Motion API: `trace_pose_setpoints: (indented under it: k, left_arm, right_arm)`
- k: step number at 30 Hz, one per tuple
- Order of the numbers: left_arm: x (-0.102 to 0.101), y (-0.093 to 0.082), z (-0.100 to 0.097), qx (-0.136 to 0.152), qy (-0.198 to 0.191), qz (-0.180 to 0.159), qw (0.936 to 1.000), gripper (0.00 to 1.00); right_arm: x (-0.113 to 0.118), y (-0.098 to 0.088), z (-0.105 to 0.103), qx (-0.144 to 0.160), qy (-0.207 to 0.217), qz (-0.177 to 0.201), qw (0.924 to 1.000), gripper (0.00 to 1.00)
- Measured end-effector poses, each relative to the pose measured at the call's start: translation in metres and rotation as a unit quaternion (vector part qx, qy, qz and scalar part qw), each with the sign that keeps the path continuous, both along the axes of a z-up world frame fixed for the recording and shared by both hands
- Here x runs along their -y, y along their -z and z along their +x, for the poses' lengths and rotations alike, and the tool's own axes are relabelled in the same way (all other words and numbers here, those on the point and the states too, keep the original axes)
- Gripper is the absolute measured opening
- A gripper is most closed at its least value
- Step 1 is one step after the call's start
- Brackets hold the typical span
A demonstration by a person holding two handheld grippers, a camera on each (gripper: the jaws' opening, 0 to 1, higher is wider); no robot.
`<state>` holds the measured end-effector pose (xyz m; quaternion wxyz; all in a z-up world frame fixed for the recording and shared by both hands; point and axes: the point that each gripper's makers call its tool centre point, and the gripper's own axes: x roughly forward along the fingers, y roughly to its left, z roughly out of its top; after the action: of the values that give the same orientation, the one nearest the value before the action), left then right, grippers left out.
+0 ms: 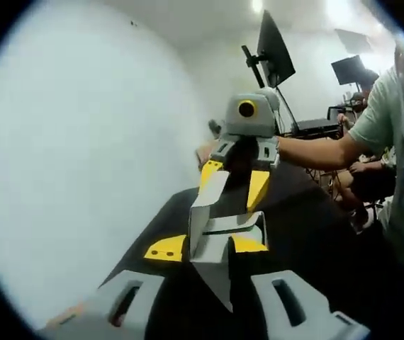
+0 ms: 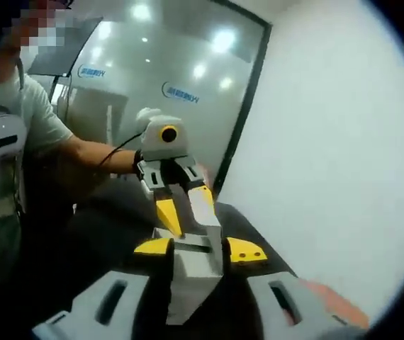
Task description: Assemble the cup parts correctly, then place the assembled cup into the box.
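A pale grey angular piece (image 1: 212, 241) hangs above the black table (image 1: 308, 234), held between the two grippers, which face each other. My left gripper (image 1: 205, 248) has its yellow-tipped jaws against both sides of the piece's near end. My right gripper (image 1: 234, 188) comes in from the far side, with its yellow fingers (image 1: 259, 188) closed on the piece's upper edge. In the right gripper view the same grey piece (image 2: 196, 265) sits between that gripper's (image 2: 200, 248) yellow tips, and the left gripper (image 2: 186, 209) pinches its far end. I cannot tell what kind of part the piece is.
A white wall (image 1: 81, 156) borders the table on one side. A person in a pale shirt (image 2: 25, 113) holds the grippers. A monitor on an arm (image 1: 273, 49) stands behind the table, and a glass wall (image 2: 159, 64) closes the room.
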<state>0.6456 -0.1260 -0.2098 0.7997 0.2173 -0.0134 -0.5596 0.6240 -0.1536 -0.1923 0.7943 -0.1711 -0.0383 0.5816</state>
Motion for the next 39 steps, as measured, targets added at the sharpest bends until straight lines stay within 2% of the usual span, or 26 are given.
trace_pose_setpoints:
  k: [6,10,13,14,16,18,21,22,23,26,30,31,32,34,36,37,39]
  left_arm:
    - [-0.002,0.002,0.004,-0.001,-0.008,0.0,1.0,0.18]
    - [-0.007,0.0,0.0,-0.003,0.0,0.003,1.0,0.19]
    - [-0.016,-0.002,0.0,-0.004,-0.004,0.001,1.0,0.19]
    - [-0.019,-0.006,0.0,-0.004,-0.008,-0.008,0.9999,0.19]
    - [-0.026,-0.022,0.001,-0.021,-0.014,-0.06,0.9979,0.19]
    - [-0.034,-0.033,0.002,-0.028,-0.019,-0.096,0.9948,0.19]
    - [-0.049,-0.037,0.004,-0.033,-0.032,-0.118,0.9919,0.19]
    - [-0.053,-0.035,0.003,-0.034,-0.033,-0.12,0.9916,0.19]
    - [-0.056,-0.033,0.003,-0.044,-0.036,-0.13,0.99,0.19]
    - [-0.067,-0.014,0.006,-0.06,-0.051,-0.121,0.9895,0.2]
    - [-0.074,0.015,0.007,-0.113,-0.059,-0.133,0.9829,0.21]
    - [-0.074,0.021,0.004,-0.129,-0.05,-0.141,0.9802,0.25]
    - [-0.071,0.027,0.001,-0.143,-0.039,-0.15,0.9775,0.32]
    - [-0.063,0.035,-0.007,-0.172,-0.012,-0.175,0.9694,0.41]
    - [-0.054,0.04,-0.008,-0.174,0.0,-0.202,0.9639,0.56]
    - [-0.049,0.046,-0.008,-0.171,0.006,-0.199,0.9649,0.62]
    - [-0.036,0.057,-0.012,-0.177,0.02,-0.191,0.9653,0.64]
  right_arm:
    - [-0.004,0.006,-0.004,-0.003,-0.004,-0.003,1.0,0.26]
    - [-0.005,0.006,-0.007,-0.01,-0.008,-0.001,0.9999,0.27]
    - [-0.004,0.008,-0.01,-0.033,-0.02,-0.002,0.9993,0.29]
    - [-0.005,0.009,-0.013,-0.045,-0.028,-0.005,0.9986,0.31]
    - [-0.005,0.01,-0.014,-0.08,-0.035,-0.005,0.9962,0.33]
    - [-0.005,0.007,-0.009,-0.083,-0.03,-0.004,0.9961,0.32]
    - [-0.006,0.01,-0.014,-0.124,-0.042,-0.017,0.9912,0.33]
    - [-0.006,0.01,-0.015,-0.138,-0.046,-0.017,0.9892,0.33]
    - [-0.005,0.008,-0.011,-0.139,-0.046,-0.019,0.989,0.33]
    - [-0.003,0.01,-0.004,-0.145,-0.045,-0.038,0.9877,0.32]
    - [-0.006,0.01,-0.01,-0.173,-0.058,-0.066,0.981,0.33]
    - [-0.004,0.011,-0.006,-0.18,-0.055,-0.084,0.9785,0.33]
    - [-0.004,0.011,-0.004,-0.174,-0.055,-0.096,0.9784,0.33]
    - [-0.006,0.014,-0.006,-0.184,-0.054,-0.121,0.974,0.33]
    - [-0.008,0.012,-0.006,-0.186,-0.052,-0.136,0.9716,0.33]
    - [-0.009,0.012,-0.008,-0.186,-0.052,-0.142,0.9708,0.33]
    - [-0.01,0.012,-0.011,-0.189,-0.052,-0.152,0.9687,0.33]
